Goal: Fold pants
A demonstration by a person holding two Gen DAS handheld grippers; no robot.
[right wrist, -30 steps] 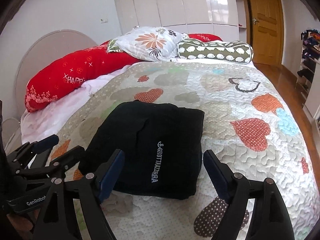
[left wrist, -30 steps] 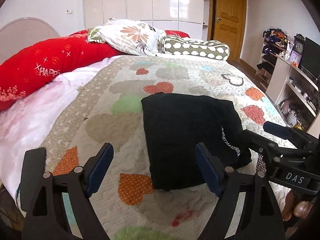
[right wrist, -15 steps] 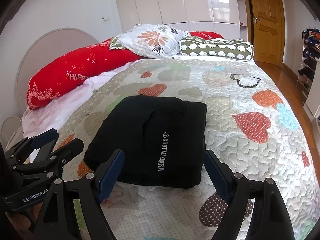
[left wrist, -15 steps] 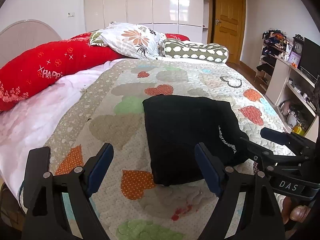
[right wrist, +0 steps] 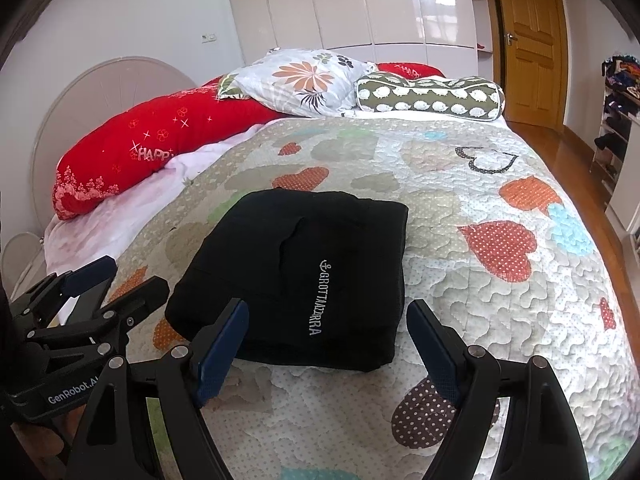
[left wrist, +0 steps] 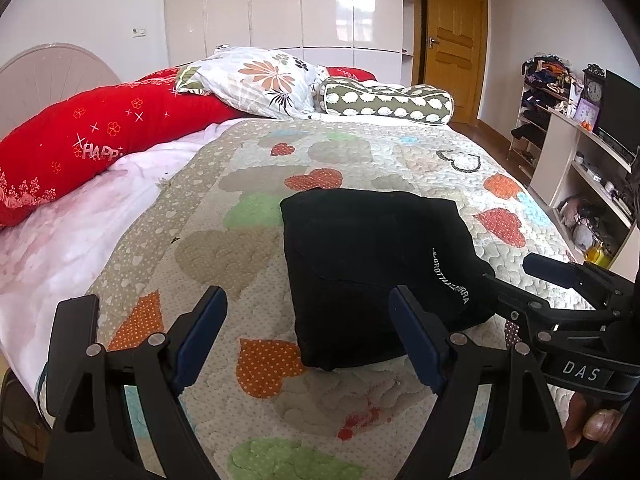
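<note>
Both my left claw and right claw hang wide apart, empty, above the folded black cotton pants, so I lift clear without snagging.

folded pants on quilt (mid-bed), pillows behind, shelves right

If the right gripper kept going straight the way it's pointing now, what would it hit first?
Most likely the folded black pants, near their front edge. The right gripper is open and angled down toward them, though depth is hard to judge; it might land on the quilt just short.
</note>
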